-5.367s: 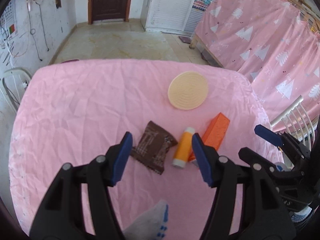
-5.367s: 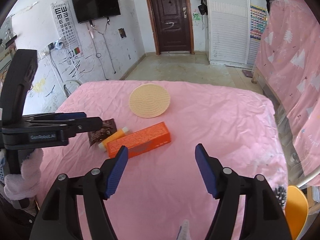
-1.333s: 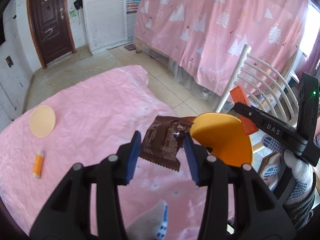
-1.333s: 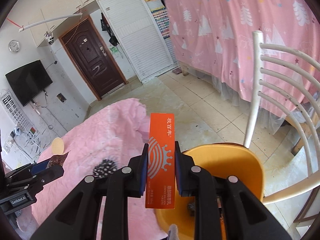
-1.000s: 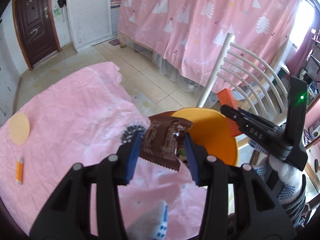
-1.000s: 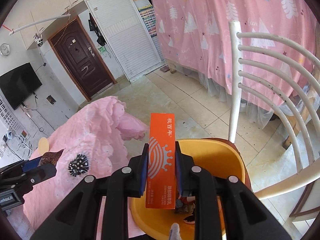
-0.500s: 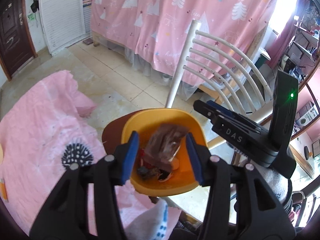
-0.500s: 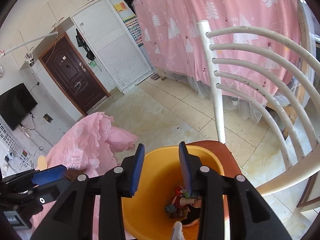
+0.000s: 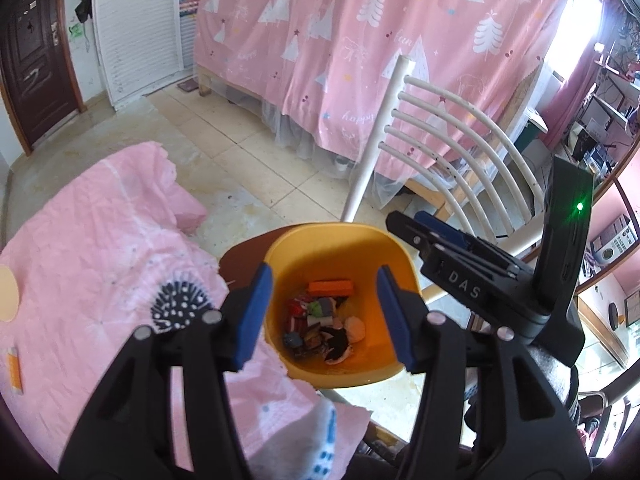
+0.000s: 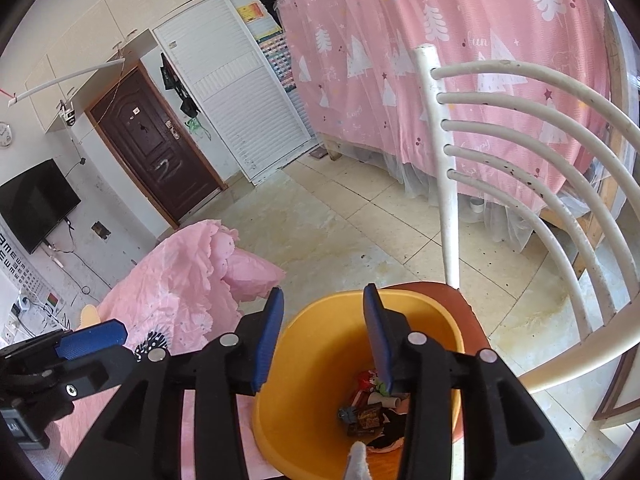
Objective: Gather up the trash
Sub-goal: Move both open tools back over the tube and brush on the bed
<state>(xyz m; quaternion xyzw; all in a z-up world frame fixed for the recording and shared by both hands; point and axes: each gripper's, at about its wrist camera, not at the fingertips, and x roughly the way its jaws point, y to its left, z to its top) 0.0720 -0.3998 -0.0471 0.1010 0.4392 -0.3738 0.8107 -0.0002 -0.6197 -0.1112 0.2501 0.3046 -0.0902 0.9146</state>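
Both my left gripper (image 9: 320,312) and right gripper (image 10: 323,334) hang over the bin (image 9: 280,252), jaws apart, empty; knocking its rim could tip it off the chair (image 10: 472,308).

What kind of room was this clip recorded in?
Most likely a lived-in home room, perhaps a bedroom: a pink tree-print curtain draped over a wooden frame, a wall-mounted TV, a dark entry door, and a white chair holding the orange bin.

"DAS" stands in white letters on the right gripper (image 9: 404,222); "happy" on the pink curtain (image 9: 360,116).
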